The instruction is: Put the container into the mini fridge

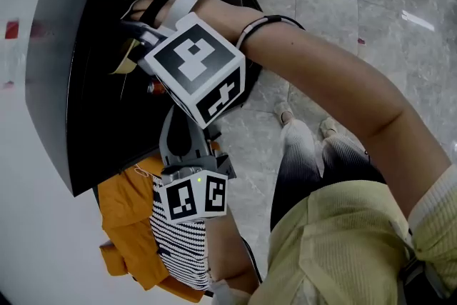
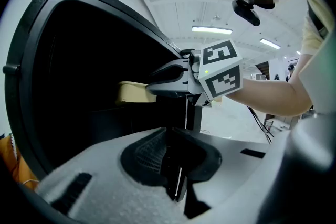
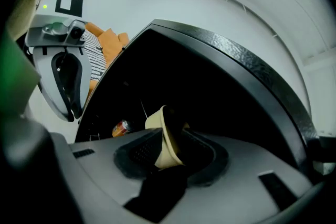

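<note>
Right gripper [image 3: 169, 162] fills the foreground of its own view, and between its jaws sits the cream container [image 3: 167, 145]. The jaws stand fairly wide, with dark gaps on both sides of the container, so I judge that they are bracketing it, not pinching it. The arm reaches across my head view from the right into the black mini fridge [image 1: 57, 103] at the upper left of the frame. That puts the container inside the opening, which is the right place for a set-down. The interior is too dark for me to tell whether its base rests on a shelf. An orange can [image 3: 122, 127] lies deeper in, just left of the container in the right gripper view, so the spot chosen keeps clear of it. My left gripper [image 2: 174, 178] hangs back outside the opening at the lower centre of the head view. Its jaws are drawn together on nothing, I think simply to stay out of the working arm's way. In the left gripper view the container looks low and wide, with its broader rim uppermost. I therefore read it as upright, mouth up, with its long dimension running left to right in that frame. In the right gripper view the rim runs top to bottom, which I put down to that camera sitting rolled over.
</note>
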`<state>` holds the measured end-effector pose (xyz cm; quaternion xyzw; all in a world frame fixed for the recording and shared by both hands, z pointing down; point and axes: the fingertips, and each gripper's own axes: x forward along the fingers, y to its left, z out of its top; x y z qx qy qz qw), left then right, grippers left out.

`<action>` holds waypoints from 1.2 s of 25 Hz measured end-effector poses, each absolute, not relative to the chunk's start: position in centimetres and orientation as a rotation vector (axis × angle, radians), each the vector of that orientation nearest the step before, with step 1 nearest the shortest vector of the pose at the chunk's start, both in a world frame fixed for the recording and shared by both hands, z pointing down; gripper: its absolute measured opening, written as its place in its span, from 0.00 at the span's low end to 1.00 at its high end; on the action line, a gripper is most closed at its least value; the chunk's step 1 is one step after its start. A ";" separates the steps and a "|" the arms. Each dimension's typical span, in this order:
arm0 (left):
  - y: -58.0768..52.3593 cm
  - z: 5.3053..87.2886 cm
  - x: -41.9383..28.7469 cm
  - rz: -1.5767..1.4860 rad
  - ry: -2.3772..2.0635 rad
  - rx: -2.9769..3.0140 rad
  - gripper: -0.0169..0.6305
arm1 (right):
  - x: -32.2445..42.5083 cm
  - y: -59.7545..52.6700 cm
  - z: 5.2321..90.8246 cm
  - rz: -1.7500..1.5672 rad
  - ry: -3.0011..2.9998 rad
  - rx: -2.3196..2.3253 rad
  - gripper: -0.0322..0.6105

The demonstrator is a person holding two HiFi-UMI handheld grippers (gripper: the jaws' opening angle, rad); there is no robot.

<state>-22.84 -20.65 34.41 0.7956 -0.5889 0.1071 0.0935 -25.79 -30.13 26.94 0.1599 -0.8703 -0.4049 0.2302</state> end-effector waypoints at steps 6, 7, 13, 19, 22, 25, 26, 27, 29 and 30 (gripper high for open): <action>-20.6 33.9 -23.7 0.295 -1.796 2.340 0.09 | -25.7 -30.3 26.4 -1.109 -2.482 0.604 0.22; -20.6 33.9 -23.8 0.293 -1.800 2.337 0.09 | -25.7 -30.4 26.4 -1.106 -2.490 0.624 0.22; -20.6 34.0 -24.0 0.291 -1.817 2.322 0.09 | -25.5 -30.9 25.8 -1.070 -2.552 0.732 0.26; -20.6 34.0 -24.0 0.294 -1.823 2.322 0.09 | -25.5 -31.9 26.8 -0.972 -2.569 0.818 0.26; -20.5 34.0 -24.1 0.294 -1.829 2.323 0.09 | -25.2 -32.0 26.9 -0.912 -2.607 0.869 0.27; -20.4 34.0 -24.2 0.293 -1.835 2.326 0.09 | -24.3 -31.4 26.3 -0.845 -2.685 0.928 0.28; -20.4 34.0 -24.2 0.289 -1.836 2.324 0.09 | -23.8 -31.1 26.0 -0.822 -2.715 0.947 0.28; -20.5 34.0 -24.1 0.285 -1.837 2.322 0.09 | -23.4 -30.9 25.7 -0.798 -2.741 0.966 0.28; -20.6 34.0 -24.1 0.283 -1.839 2.322 0.09 | -22.6 -30.5 25.5 -0.742 -2.776 0.997 0.28; -20.5 34.0 -24.0 0.286 -1.840 2.323 0.09 | -22.2 -30.4 25.7 -0.713 -2.786 1.012 0.28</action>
